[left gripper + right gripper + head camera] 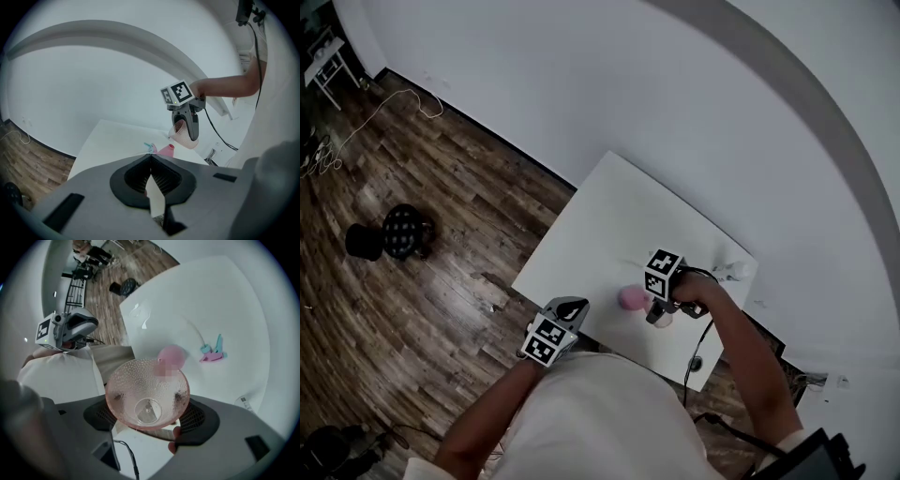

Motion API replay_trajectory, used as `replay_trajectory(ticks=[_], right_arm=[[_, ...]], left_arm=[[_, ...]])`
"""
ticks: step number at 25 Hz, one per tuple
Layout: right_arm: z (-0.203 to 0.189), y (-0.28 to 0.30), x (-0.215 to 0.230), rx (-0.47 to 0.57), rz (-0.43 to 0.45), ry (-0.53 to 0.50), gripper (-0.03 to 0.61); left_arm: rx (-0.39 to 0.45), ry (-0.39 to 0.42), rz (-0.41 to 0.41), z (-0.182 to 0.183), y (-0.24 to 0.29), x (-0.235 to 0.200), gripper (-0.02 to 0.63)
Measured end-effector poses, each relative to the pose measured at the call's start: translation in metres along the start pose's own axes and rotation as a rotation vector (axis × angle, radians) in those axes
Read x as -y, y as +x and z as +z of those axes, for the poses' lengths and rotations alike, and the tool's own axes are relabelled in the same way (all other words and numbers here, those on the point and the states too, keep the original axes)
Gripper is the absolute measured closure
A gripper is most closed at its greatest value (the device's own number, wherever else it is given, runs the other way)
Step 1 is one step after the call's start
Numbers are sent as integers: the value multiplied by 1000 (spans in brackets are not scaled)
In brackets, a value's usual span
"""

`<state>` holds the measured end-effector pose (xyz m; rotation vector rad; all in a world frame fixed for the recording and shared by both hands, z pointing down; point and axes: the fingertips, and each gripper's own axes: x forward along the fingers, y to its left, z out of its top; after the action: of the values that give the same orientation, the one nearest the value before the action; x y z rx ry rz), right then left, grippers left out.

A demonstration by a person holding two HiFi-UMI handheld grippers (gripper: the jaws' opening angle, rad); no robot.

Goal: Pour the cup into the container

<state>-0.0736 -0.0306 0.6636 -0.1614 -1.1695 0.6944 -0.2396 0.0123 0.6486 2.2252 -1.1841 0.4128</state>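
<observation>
- The right claw (pixel 146 401) gripped a pink dimpled cup (pixel 140 380) by its sides, tipped steeply.
- The cup's rim hung just above a pink container (pixel 630 298), which stood on the white desk (pixel 619 216).
- The left claw (pixel 151 157) was closed on nothing, by the desk's near edge.

The left tongs (pixel 151 158) point slightly downward with jaws pressed together and nothing between them, held close in front of the torso (pixel 600 422) on a bent left forearm (pixel 483 417). The right tongs (pixel 657 317) tip steeply down — their jaws clamp the cup (pixel 147 392) from both sides — at the end of the outstretched, bare right forearm (pixel 742 349).
</observation>
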Motion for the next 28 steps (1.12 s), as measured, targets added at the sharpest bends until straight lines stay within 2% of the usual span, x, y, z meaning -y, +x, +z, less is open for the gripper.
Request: replay_trajectory(ticks=[7,11,16,20,24,28], right_arm=[[-1,-35,0,535,-133,-13,206],[-17,-59,-12,773,-159,-4,206],[-40,-74,-18,957,-207,25,206],[-53,-87,-23,1087,-238,45,206],[-65,-97,-30,1189,-256,70,206],[-73,-102,-31,1258,-277,115,206]], left_arm=[[24,-5,-13,26,5,21,603],[21,10,-20,45,10,35,603],[27,7,-43,63,20,50,604],[29,4,-101,80,27,64,604],[33,20,-175,96,30,83,604],[28,40,-215,107,29,95,604]])
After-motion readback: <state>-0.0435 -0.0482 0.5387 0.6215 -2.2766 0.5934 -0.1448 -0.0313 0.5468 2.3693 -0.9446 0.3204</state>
